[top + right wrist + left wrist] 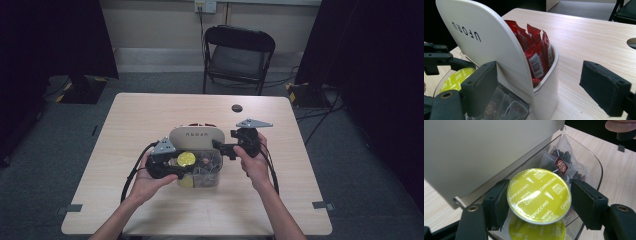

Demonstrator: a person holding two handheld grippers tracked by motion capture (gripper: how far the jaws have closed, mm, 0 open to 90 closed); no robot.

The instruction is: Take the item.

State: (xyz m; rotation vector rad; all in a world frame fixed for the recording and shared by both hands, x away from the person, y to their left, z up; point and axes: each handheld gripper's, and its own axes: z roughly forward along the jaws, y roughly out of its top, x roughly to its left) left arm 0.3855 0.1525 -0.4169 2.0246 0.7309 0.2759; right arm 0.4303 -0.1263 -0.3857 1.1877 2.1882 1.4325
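Observation:
A white organiser box [196, 136] marked UFORU stands mid-table with its lid [481, 37] raised. Red sachets [534, 50] stand in its white back section. Its clear front bin [596, 167] holds a pyramid tea bag [560, 165] and a yellow capsule [536, 230]. My left gripper [539, 195] is shut on another yellow Cappuccino capsule [539, 195], held just above that bin [186, 159]. My right gripper [541, 90] is open at the box's right side [227, 148], its jaws either side of the box corner, touching nothing that I can see.
A round dark hole [236, 108] sits in the tabletop behind the box. A black folding chair [239, 52] stands beyond the far edge. Bare wood lies to the right of the box [594, 37] and along the near edge.

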